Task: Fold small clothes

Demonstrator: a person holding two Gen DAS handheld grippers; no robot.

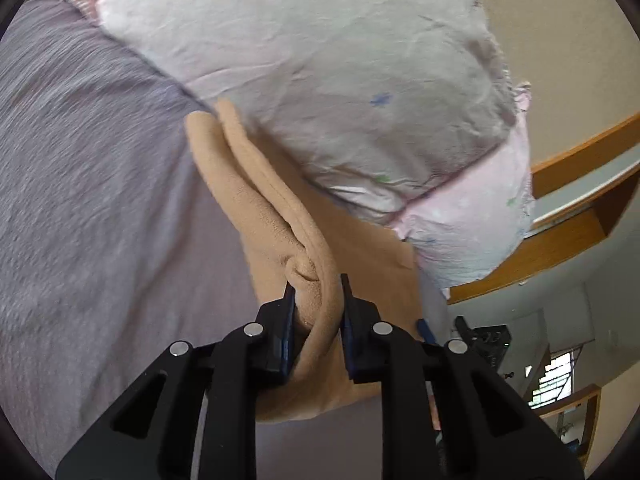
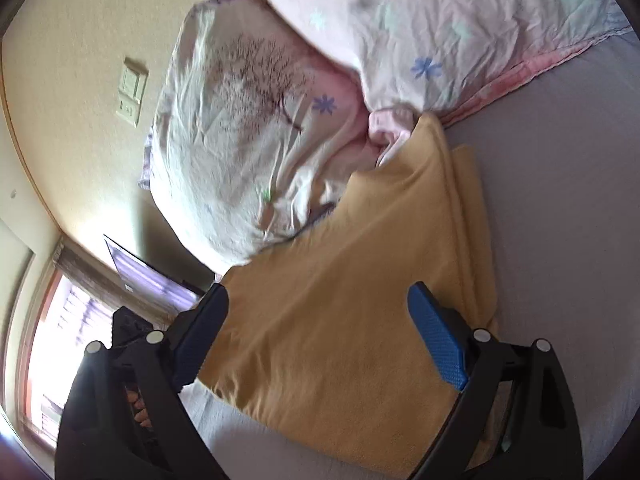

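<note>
A tan fleece garment (image 1: 256, 200) lies folded on the grey-purple bed sheet (image 1: 88, 184), its far end against a floral pillow. My left gripper (image 1: 318, 292) is shut on a bunched edge of the garment, with cloth pinched between the blue pads. In the right wrist view the same garment (image 2: 344, 280) lies flat with a folded edge on its right side. My right gripper (image 2: 318, 300) is open, its jaws wide apart just above the garment, with nothing between them.
A white and pink floral pillow (image 1: 328, 64) lies behind the garment, and pillows (image 2: 240, 120) fill the far side in the right wrist view. A wooden bed frame (image 1: 560, 240) runs on the right. A wall switch plate (image 2: 132, 88) and a window (image 2: 60, 340) are on the left.
</note>
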